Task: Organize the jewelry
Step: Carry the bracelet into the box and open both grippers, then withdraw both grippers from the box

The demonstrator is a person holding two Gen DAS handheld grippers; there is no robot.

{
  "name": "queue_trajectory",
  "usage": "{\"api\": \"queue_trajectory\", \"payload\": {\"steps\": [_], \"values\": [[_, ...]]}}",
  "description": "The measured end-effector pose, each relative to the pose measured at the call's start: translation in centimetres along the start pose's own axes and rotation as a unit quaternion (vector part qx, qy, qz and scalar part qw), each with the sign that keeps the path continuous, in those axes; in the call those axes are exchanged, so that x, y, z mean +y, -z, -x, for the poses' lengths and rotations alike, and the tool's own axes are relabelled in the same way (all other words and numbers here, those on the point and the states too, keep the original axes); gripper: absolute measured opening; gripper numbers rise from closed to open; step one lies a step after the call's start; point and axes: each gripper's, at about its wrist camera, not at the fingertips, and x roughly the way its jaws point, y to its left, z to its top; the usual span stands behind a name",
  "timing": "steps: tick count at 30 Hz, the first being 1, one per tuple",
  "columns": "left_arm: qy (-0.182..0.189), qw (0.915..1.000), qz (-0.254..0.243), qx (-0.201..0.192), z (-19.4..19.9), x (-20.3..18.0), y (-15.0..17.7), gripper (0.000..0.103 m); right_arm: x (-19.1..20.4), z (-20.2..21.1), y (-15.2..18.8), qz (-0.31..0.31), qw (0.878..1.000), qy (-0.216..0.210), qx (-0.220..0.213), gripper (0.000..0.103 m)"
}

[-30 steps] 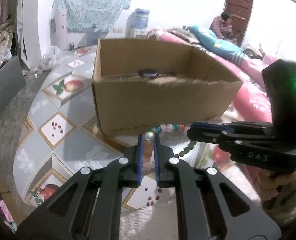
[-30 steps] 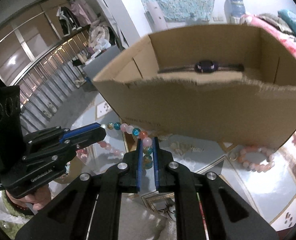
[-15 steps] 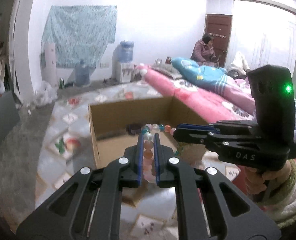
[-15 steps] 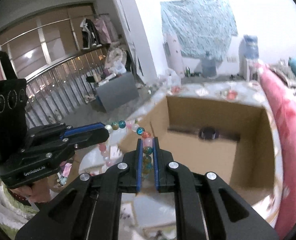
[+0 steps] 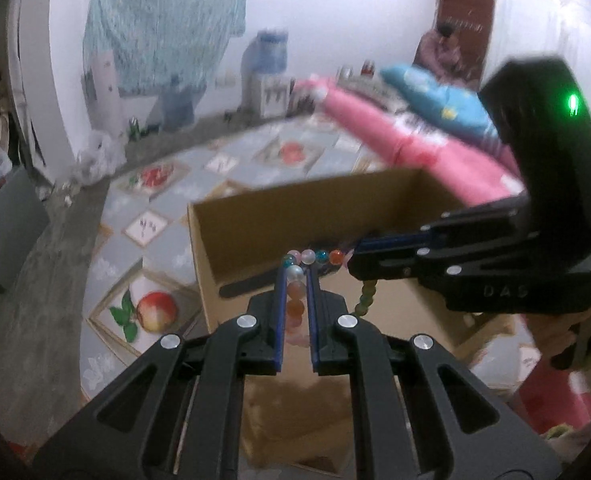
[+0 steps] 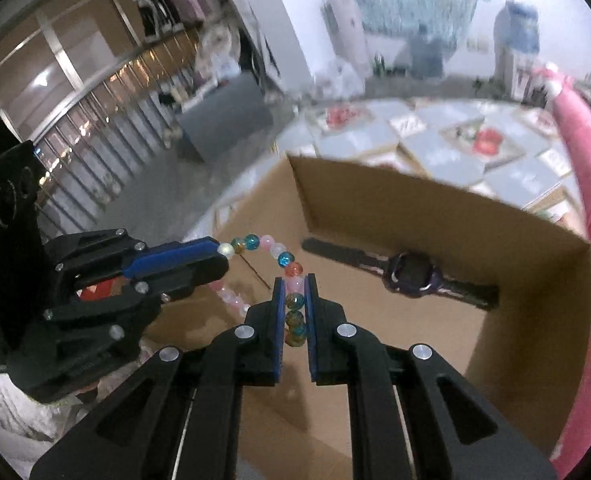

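A bead bracelet (image 6: 269, 246) of pink, blue, orange and clear beads hangs between both grippers above an open cardboard box (image 6: 435, 208). My left gripper (image 5: 295, 276) is shut on one side of the bracelet (image 5: 313, 257). My right gripper (image 6: 294, 284) is shut on the other side. In the left wrist view the right gripper (image 5: 353, 258) comes in from the right over the box (image 5: 295, 216); in the right wrist view the left gripper (image 6: 219, 250) comes in from the left. A dark purple wristwatch (image 6: 413, 274) lies flat on the box floor.
The box stands on a table with a fruit-pattern tiled cloth (image 5: 151, 308). A pink bedspread (image 5: 395, 136) lies to the right. A water dispenser (image 5: 269, 76) and a patterned hanging cloth (image 5: 163, 28) are at the far wall. A stair railing (image 6: 95, 132) is at left.
Both grippers, holding the bracelet, have risen from in front of the box's side wall to above its open top. The view now looks down into the box.
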Motion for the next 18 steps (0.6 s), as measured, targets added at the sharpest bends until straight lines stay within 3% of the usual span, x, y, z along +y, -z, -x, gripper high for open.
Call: {"api": "queue_trajectory", "payload": {"steps": [5,8,13,18], "values": [[-0.029,0.9983,-0.002,0.051,-3.3,1.0,0.6,0.009,-1.4,-4.1,-1.3,-0.030,0.998,-0.009,0.056,0.010],[-0.041,0.9978,0.003,0.053,-3.8,1.5,0.8,0.009,-2.0,-5.1,-1.7,-0.043,0.997,-0.011,0.061,0.011],[-0.046,0.9981,0.013,0.039,-3.2,2.0,0.7,0.009,-2.1,-3.4,-1.3,-0.050,0.998,-0.025,0.022,0.011],[-0.037,0.9990,0.025,-0.006,-0.1,1.7,1.1,0.009,-1.4,1.3,0.3,-0.037,0.998,-0.035,-0.038,0.011]]}}
